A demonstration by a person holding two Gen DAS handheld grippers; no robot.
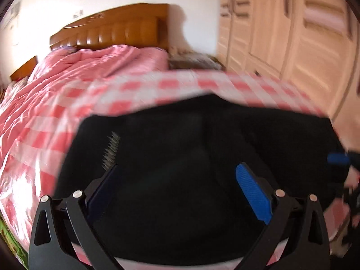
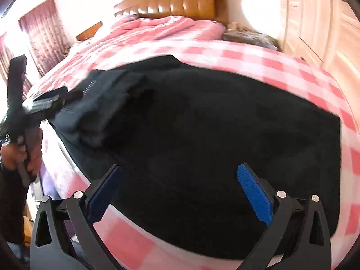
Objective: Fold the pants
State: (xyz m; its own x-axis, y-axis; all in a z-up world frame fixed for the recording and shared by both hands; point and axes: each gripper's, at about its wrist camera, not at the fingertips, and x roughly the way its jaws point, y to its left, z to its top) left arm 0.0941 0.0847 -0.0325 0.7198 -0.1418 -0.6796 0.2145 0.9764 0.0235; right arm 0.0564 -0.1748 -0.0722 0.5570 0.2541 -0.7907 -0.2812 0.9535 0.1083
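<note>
Black pants (image 1: 202, 148) lie spread on the pink-and-white checked bed cover (image 1: 139, 90). A metal zipper (image 1: 110, 148) shows near the left finger. My left gripper (image 1: 177, 173) hovers over the pants with its jaws wide apart and nothing between them. My right gripper (image 2: 180, 175) is also open and empty over the pants (image 2: 225, 135). In the right wrist view the left gripper (image 2: 47, 100) sits at the pants' left edge, where a fold of fabric (image 2: 105, 103) is bunched up. The right gripper's blue pad (image 1: 337, 158) shows at the right edge of the left wrist view.
A wooden headboard (image 1: 117, 29) and a rumpled pink quilt (image 1: 90, 65) are at the far end of the bed. A pale wardrobe (image 1: 292, 33) stands to the right. Dark red curtains (image 2: 40, 33) hang at the left. The person's hand (image 2: 22, 155) holds the left gripper's handle.
</note>
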